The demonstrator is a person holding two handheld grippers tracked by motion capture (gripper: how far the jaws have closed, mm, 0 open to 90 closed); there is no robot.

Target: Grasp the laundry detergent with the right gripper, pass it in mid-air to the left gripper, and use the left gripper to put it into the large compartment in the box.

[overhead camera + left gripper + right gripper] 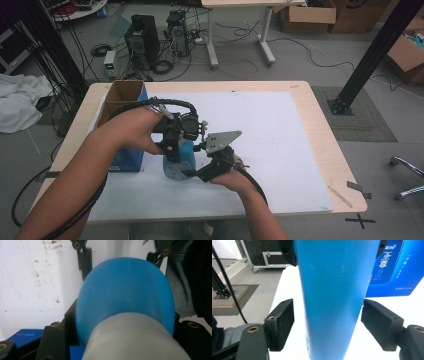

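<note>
A blue bottle [187, 150] with a white cap [132, 340] stands on the white mat [280, 145] near the table's middle left. My left gripper [176, 149] comes down on it from above and is shut on its upper part, one black jaw pressed to each side of the bottle [125, 290]. My right gripper [194, 173] reaches in low from the right. Its jaws stand open on either side of the bottle's body [334, 290], with a gap on each side. The bottle's base is hidden behind the grippers.
An open cardboard box with blue printed sides [125, 115] stands just left of the bottle, close to my left hand; its blue side [392, 270] is behind the bottle. The mat stretches bare to the right. Computers and cables lie on the floor beyond the table.
</note>
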